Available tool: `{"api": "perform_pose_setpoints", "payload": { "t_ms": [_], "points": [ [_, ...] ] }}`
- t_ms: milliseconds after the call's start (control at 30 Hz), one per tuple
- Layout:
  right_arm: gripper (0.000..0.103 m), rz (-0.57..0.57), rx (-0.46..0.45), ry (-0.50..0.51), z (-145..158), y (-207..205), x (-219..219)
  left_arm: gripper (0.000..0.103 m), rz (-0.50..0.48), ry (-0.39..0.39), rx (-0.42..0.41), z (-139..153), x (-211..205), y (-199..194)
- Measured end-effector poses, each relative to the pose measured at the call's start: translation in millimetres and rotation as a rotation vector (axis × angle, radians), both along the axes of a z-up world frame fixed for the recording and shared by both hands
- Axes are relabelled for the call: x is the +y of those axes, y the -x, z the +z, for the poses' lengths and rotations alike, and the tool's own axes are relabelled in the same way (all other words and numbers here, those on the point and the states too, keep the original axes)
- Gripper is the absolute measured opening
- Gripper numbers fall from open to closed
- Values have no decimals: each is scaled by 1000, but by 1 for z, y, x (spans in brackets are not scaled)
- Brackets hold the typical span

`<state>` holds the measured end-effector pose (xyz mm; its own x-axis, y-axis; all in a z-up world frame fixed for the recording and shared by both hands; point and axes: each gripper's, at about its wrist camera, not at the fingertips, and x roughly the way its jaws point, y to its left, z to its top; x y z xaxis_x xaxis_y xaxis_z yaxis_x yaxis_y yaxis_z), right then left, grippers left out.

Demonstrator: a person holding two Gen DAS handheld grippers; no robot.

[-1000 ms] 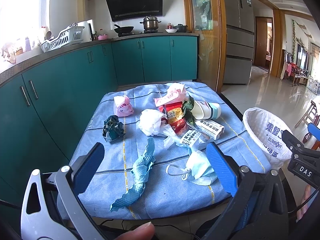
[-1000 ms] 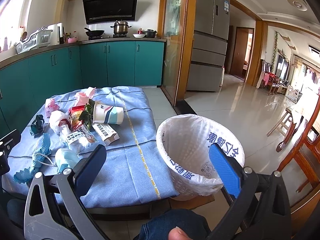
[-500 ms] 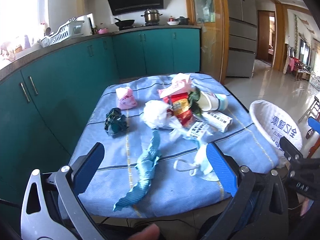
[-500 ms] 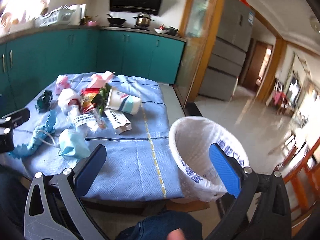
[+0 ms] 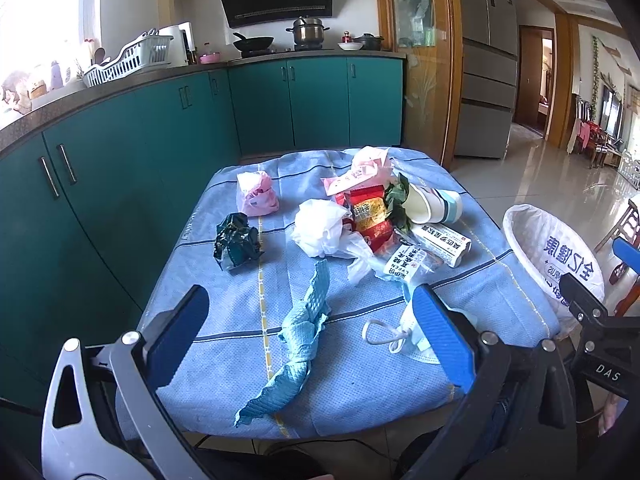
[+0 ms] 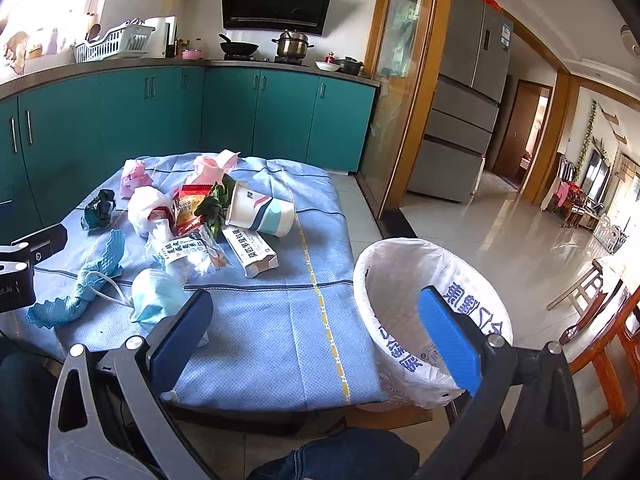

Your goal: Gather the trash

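The trash lay heaped on a low table draped in a blue woven cloth [image 5: 360, 368] with yellow dashed stripes. Nearest the table's front edge sprawled a twisted teal crepe wipe [image 5: 300, 332] with a scalloped rim, and just beside it a pale blue face mask [image 6: 158, 296] with white ear loops. Toward the middle sat a crumpled white plastic bag [image 5: 320, 228], a glossy red snack wrapper [image 5: 370, 216], a paper cup [image 6: 260, 210] tipped on its side (teal, navy and red bands), and a white carton [image 6: 256, 254] printed with Chinese characters I could not read. A dark green foil wad [image 5: 236, 242] and a pink bag [image 5: 256, 194] lay apart on the heap's cabinet side.

Beside the table stood a round bin lined with a white bag [image 6: 404, 276] bearing blue Chinese lettering. The left gripper [image 5: 308, 328] and the right gripper [image 6: 316, 326] both hung with jaws wide apart, holding nothing. Teal cabinets, a black range hood and a steel fridge backed the tiled room.
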<state>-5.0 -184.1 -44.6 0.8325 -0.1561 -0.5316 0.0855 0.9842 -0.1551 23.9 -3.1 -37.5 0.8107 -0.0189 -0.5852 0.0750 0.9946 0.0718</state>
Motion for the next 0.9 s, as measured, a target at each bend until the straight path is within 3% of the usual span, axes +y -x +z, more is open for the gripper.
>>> {"api": "perform_pose_setpoints", "payload": {
  "t_ms": [267, 600, 800, 900],
  "points": [
    [100, 13, -1, 2, -2, 2, 2, 101, -28, 42, 16, -1, 2, 0],
    [100, 38, -4, -27, -2, 5, 1, 100, -26, 38, 13, -4, -1, 1],
    [92, 45, -1, -36, -4, 5, 1, 87, -10, 27, 24, -7, 0, 0],
    [85, 50, 1, -52, -5, 5, -1, 86, -3, 27, 27, -8, 1, 0]
  ]
}}
